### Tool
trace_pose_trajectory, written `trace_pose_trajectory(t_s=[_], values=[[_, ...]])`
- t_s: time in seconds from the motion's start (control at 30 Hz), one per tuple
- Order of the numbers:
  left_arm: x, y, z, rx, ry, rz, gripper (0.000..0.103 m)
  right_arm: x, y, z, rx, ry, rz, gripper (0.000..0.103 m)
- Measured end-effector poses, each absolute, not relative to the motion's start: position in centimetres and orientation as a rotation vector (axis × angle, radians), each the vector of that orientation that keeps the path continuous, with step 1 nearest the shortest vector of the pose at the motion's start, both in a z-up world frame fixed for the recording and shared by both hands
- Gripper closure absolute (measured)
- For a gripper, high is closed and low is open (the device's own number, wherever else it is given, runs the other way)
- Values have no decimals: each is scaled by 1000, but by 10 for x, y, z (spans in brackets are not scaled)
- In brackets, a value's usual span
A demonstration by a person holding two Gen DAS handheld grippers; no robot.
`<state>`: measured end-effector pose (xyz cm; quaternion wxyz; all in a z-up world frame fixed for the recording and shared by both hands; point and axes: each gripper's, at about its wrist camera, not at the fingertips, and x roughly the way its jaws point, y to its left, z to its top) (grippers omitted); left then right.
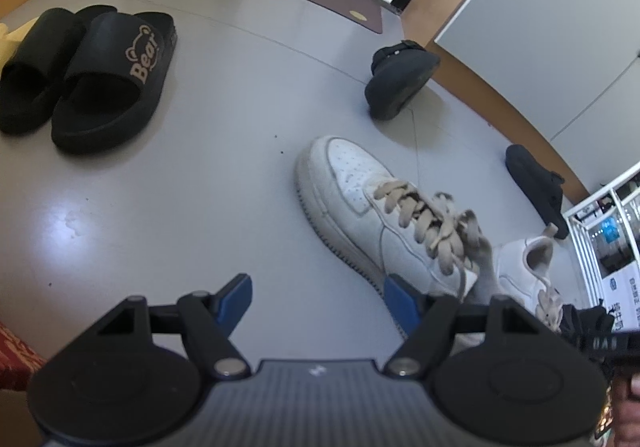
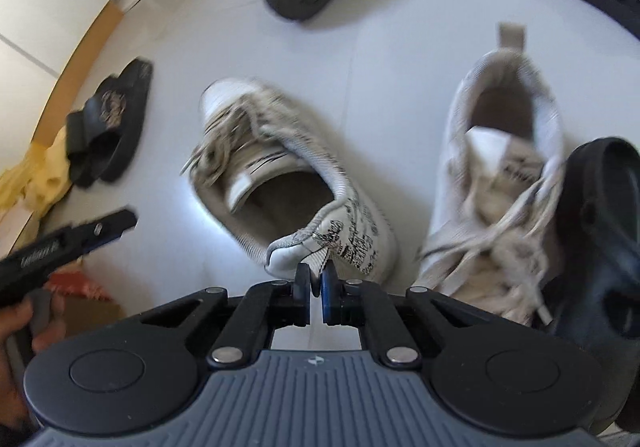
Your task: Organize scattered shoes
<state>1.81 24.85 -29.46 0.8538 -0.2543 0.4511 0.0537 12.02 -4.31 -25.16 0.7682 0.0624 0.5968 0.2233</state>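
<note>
Right gripper [image 2: 315,279]: jaws together, pinching the heel collar of the white sneaker [image 2: 288,175] by its rear edge. The sneaker lies straight ahead of this gripper, long axis running away from the fingertips and slanting left, toe farthest out, heel at the pads. From the right wrist view I can't tell whether the sole is clear of the floor [image 2: 168,95].

Its mate, the second white sneaker [image 2: 496,175], sits just right of the gripper, heel pointing away, toe end and laces nearest, a black clog [image 2: 600,231] against its right side.

Left gripper [image 1: 316,293]: jaws wide apart, nothing between them, hovering over bare floor. The held sneaker lies ahead-right of it.

My read: the right hand owns this shoe; the next move turns on swinging the toe round to line up beside its mate.

The black Bear slides [image 1: 116,79] are already paired, far ahead-left of the left gripper.
</note>
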Motion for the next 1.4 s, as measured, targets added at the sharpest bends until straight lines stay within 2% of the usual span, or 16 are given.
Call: trace_pose_trajectory(t_s=[0.27,0.3,0.33,0.4,0.57,0.77,0.93,1.2,1.4], values=[[22,247,-291,-522,945,107,28,146,-50,-247,149,1217,379,93],[22,247,-291,-519,943,108,28,145,-51,-245,162,1216,378,88],[21,248,-290,-515,942,110,28,144,-51,-244,174,1213,382,74],[19,249,-289,-513,938,116,28,139,-49,-241,191,1213,399,55],[19,251,-289,-527,932,128,28,130,-26,-246,218,1255,487,54],[20,249,-288,-531,933,108,28,133,-12,-261,327,1292,517,47],[21,250,-287,-521,936,95,28,140,-8,-279,427,1327,502,34],[25,251,-290,-556,938,87,28,154,-14,-295,521,1317,476,27],[26,251,-290,-560,936,92,28,170,-24,-292,583,1252,427,14]])
